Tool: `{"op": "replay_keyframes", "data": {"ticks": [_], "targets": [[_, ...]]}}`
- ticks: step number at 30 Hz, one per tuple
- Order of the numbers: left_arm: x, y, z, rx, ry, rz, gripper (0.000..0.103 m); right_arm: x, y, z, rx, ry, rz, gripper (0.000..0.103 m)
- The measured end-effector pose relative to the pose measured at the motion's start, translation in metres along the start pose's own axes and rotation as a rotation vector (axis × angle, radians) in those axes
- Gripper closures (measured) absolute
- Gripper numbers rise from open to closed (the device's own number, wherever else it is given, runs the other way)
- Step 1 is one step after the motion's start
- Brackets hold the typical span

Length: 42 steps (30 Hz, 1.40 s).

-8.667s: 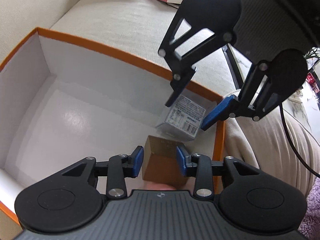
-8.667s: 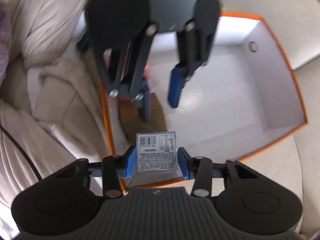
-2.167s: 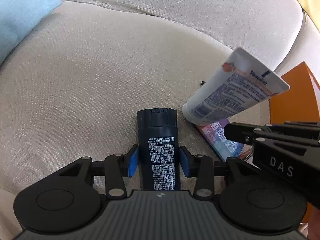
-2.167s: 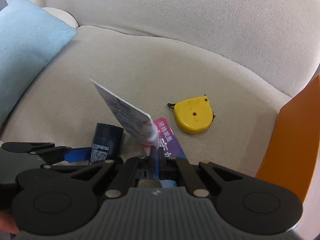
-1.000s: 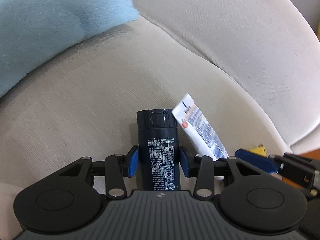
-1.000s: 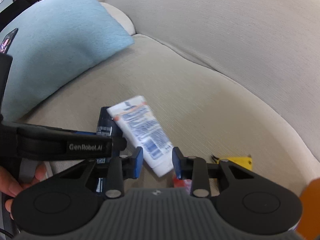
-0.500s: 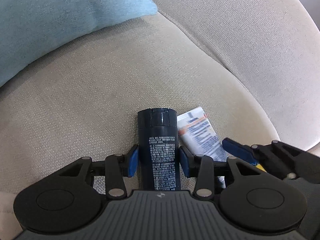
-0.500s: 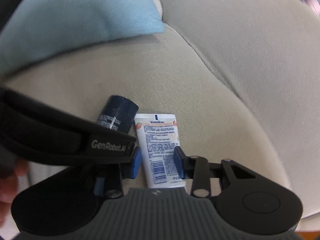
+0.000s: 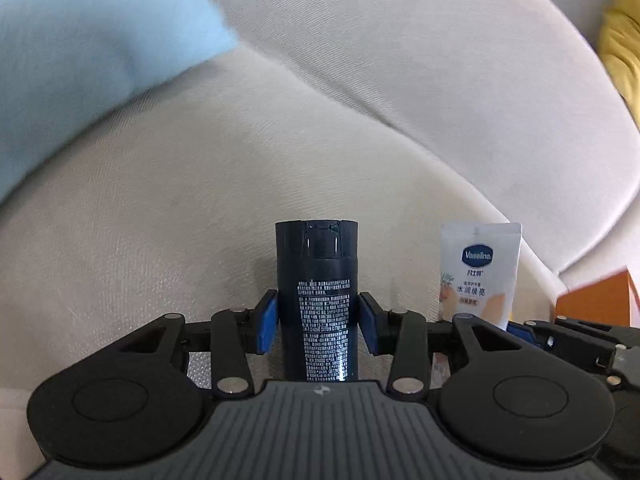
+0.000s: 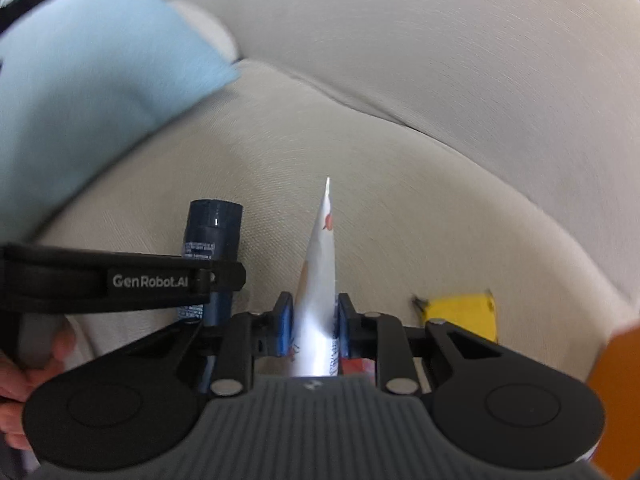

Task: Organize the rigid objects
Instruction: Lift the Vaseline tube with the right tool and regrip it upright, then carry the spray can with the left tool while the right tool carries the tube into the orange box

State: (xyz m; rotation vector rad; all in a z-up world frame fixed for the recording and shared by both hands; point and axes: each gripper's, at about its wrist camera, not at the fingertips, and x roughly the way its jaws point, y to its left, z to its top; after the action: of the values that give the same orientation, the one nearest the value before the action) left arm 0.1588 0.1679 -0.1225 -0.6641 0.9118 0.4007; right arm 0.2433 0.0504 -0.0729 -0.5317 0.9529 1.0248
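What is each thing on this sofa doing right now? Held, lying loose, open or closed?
Dark bottle: cap on, clamped in the left gripper.
Vaseline tube: pinched edge-on in the right gripper, whose jaws just closed on it.
Yellow tape measure: lying loose on the cushion.
Orange box: only an edge shows.

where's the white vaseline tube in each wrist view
Left wrist: white Vaseline tube stands right of centre, label facing the camera, beside the dark blue bottle held in the left gripper.
Right wrist: the tube is dead centre, seen edge-on, pinched in the right gripper, whose jaws have just been closing.
Shared landmark: the light blue cushion, upper left in both.
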Motion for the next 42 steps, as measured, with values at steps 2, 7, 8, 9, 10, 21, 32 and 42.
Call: {"op": "replay_keyframes", "data": {"ticks": [2, 7, 8, 9, 10, 21, 32, 42], "targets": [[-0.008, -0.01, -0.006, 0.056, -0.024, -0.009, 0.056, -0.013, -0.005, -0.01, 0.043, -0.019, 0.015, 0.08], [-0.03, -0.024, -0.022, 0.144, -0.049, -0.049, 0.056, -0.04, 0.002, -0.035, 0.076, -0.081, 0.002, 0.08], [-0.035, -0.025, -0.025, 0.154, -0.053, -0.053, 0.056, -0.045, 0.004, -0.041, 0.078, -0.093, -0.008, 0.08], [-0.044, -0.026, -0.029, 0.159, -0.057, -0.061, 0.056, -0.05, 0.003, -0.046, 0.084, -0.106, -0.011, 0.08], [-0.058, -0.028, -0.036, 0.163, -0.06, -0.072, 0.056, -0.056, 0.004, -0.05, 0.093, -0.119, -0.009, 0.08], [-0.131, -0.08, -0.04, 0.289, -0.152, -0.238, 0.056, -0.142, -0.003, -0.078, 0.181, -0.28, -0.06, 0.08], [-0.151, -0.183, -0.054, 0.483, -0.077, -0.47, 0.056, -0.221, -0.066, -0.124, 0.341, -0.351, -0.224, 0.08], [-0.086, -0.268, -0.072, 0.693, 0.144, -0.489, 0.056, -0.235, -0.152, -0.189, 0.603, -0.327, -0.247, 0.08]]}}
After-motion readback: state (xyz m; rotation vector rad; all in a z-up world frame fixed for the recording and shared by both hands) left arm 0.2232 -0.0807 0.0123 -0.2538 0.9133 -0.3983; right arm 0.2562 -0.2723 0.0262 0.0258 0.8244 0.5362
